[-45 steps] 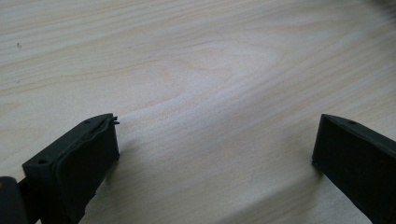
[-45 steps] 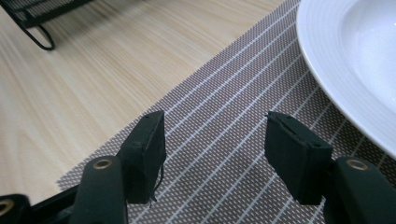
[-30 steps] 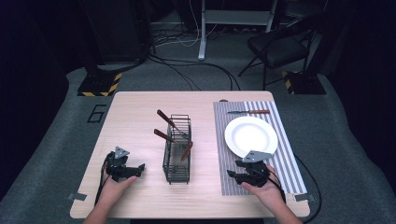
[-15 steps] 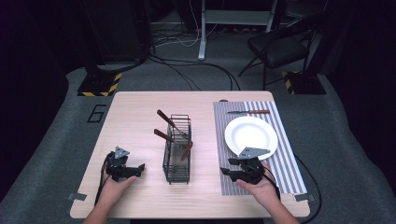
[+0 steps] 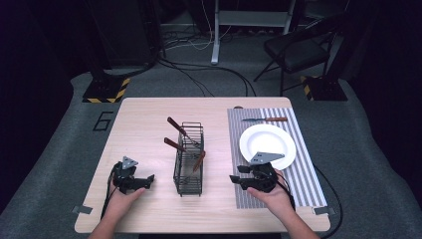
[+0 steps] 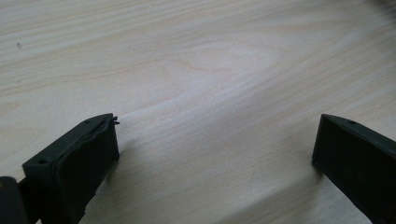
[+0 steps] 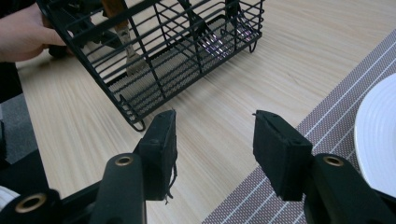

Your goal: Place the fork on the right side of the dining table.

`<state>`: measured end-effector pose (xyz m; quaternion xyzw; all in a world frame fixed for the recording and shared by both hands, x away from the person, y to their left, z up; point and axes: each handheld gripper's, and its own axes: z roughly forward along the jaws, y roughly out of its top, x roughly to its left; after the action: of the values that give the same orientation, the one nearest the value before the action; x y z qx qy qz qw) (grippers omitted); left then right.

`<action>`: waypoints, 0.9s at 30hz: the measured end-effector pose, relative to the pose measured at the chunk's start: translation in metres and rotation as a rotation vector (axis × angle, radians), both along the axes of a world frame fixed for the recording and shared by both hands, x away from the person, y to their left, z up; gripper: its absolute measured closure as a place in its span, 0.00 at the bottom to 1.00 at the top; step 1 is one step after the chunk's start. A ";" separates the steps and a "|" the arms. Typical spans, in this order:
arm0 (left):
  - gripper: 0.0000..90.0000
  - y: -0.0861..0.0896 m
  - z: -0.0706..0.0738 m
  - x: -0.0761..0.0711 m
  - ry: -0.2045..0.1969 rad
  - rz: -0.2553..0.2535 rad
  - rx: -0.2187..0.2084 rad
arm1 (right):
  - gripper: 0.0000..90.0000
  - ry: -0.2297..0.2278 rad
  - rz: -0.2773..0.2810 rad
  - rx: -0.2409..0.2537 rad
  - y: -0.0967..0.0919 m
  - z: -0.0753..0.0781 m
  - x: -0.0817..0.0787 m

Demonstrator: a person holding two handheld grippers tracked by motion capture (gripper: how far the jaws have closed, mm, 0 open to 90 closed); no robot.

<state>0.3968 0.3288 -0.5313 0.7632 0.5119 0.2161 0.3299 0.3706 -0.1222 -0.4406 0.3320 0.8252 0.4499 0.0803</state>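
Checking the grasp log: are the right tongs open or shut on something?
Open. Right tongs have just been closing, yet only bare table lies between the pads, short of the wire basket.

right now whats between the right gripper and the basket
Only bare table: in the right gripper view, wood separates the right gripper from the basket.

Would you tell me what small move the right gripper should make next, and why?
Probably ease the right gripper on toward the wire basket: its jaws, just closing, hold nothing, it points at the basket, and wooden-handled cutlery stands inside.
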 end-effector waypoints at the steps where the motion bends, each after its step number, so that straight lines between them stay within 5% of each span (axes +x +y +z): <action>1: 0.00 0.000 0.000 0.000 0.000 0.001 -0.001 | 0.54 -0.002 0.001 0.005 0.001 0.002 0.000; 12: 0.00 0.000 0.000 0.000 0.000 0.001 -0.001 | 0.54 0.026 0.022 0.051 0.008 0.020 0.005; 27: 0.00 0.000 0.000 0.000 -0.002 -0.003 0.002 | 0.54 -0.013 0.093 0.049 0.031 0.043 0.009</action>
<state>0.3968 0.3287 -0.5313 0.7640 0.5102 0.2168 0.3302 0.3794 -0.0907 -0.3975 0.2921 0.8280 0.4753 0.0564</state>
